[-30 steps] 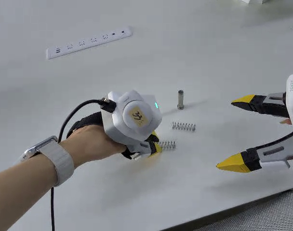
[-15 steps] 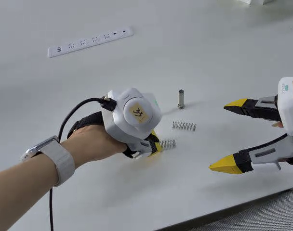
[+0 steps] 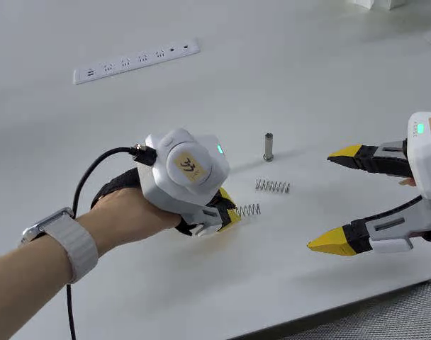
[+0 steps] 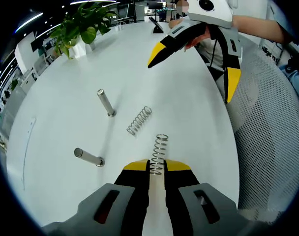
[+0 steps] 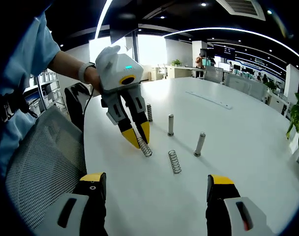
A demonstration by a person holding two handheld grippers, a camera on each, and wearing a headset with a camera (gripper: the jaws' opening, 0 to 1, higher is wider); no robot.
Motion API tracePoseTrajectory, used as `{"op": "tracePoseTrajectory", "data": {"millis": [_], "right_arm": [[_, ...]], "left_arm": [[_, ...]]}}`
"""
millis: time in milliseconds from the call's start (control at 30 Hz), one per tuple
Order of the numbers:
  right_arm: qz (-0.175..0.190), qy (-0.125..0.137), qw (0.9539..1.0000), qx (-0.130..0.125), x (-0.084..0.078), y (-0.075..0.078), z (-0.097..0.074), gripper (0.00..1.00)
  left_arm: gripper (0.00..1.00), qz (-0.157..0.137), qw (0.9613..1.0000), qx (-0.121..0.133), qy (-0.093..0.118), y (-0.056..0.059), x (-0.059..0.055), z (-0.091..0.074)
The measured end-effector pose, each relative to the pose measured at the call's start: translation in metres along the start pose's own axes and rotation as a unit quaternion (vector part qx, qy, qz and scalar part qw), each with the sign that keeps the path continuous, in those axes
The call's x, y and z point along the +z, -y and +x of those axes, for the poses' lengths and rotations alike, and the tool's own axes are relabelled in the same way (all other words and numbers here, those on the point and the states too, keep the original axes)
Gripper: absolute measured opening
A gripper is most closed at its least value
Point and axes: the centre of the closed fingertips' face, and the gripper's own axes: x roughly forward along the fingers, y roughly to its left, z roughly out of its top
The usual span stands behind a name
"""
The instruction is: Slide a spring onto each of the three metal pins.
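My left gripper lies low on the white table, shut on one end of a small spring, which sticks out from its yellow tips. A second spring lies loose just beyond it. One metal pin stands upright behind the springs. Two bare pins stand ahead of the left jaws. My right gripper hovers open to the right, empty, facing the left gripper. A third pin behind it appears to carry a spring.
A white power strip lies at the table's far left. The table's front edge runs close under my right gripper, with a mesh chair beyond it. A potted plant stands at the far end.
My right gripper has drifted a little to the left, still open. The left hand has rolled slightly leftward while its tips stay on the spring at the same spot.
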Motion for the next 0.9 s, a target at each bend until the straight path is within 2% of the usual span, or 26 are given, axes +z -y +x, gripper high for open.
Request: {"op": "tracePoseTrajectory", "data": {"millis": [67, 267, 500, 567, 900], "right_arm": [[-0.012, -0.001, 0.9999, 0.003, 0.005, 0.001, -0.001, 0.83], [-0.047, -0.007, 0.9987, 0.02, 0.02, -0.001, -0.003, 0.78], [-0.086, -0.011, 0.9955, 0.039, 0.035, -0.007, -0.004, 0.67], [-0.092, -0.019, 0.9944, 0.048, 0.035, -0.009, -0.004, 0.65], [-0.12, -0.047, 0.9876, 0.09, 0.034, -0.019, -0.004, 0.49]], "left_arm": [[0.07, 0.004, 0.9998, 0.0, 0.021, 0.003, 0.008, -0.005], [0.07, 0.011, 0.9986, 0.012, 0.051, 0.011, 0.019, -0.017], [0.07, -0.004, 0.9951, 0.015, 0.097, 0.018, 0.037, -0.023], [0.07, -0.005, 0.9936, 0.012, 0.112, 0.022, 0.043, -0.023], [0.07, -0.006, 0.989, 0.007, 0.147, 0.036, 0.064, -0.02]]}}
